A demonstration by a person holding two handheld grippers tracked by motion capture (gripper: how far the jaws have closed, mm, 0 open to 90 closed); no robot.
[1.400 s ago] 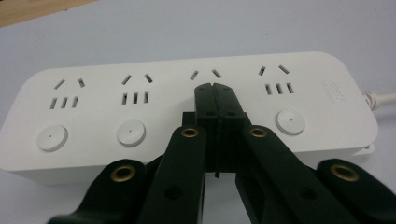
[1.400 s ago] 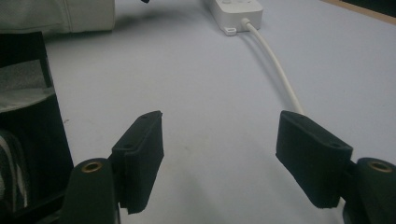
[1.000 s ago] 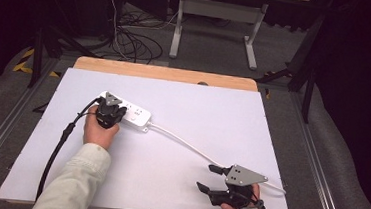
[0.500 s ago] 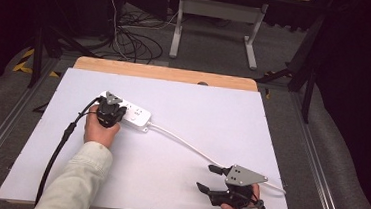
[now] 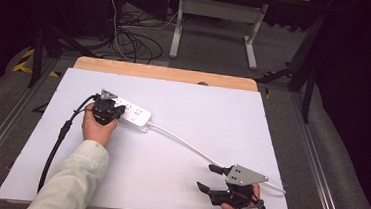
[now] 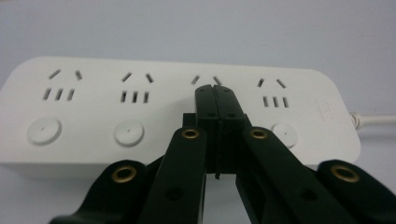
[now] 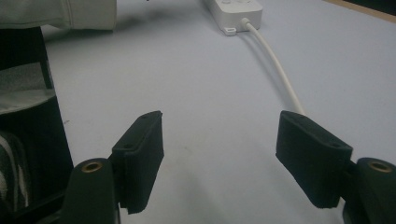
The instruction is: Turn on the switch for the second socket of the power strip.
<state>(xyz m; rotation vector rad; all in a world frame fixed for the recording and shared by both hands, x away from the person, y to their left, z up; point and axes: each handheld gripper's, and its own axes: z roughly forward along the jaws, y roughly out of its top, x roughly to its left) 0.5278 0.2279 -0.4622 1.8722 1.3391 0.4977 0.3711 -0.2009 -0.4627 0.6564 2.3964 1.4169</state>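
Hand-held grippers [image 5: 118, 110] unmoved (both) since earlier

The left gripper [image 6: 215, 95] hides one button on the power strip [image 6: 140, 112]. In the right gripper view the top edge cuts off the strip, and its cord [image 7: 280, 70] goes behind a jaw.

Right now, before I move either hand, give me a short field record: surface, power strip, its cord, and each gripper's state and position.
surface: white table top, wooden strip along the far edge
power strip: white power strip, four socket groups with round buttons, lying flat at the left of the table
cord: white cord runs from the strip toward the near right corner
left gripper: left gripper, jaws closed together, tips over the strip's third socket group
right gripper: right gripper, jaws wide apart, nothing between them, near the cord
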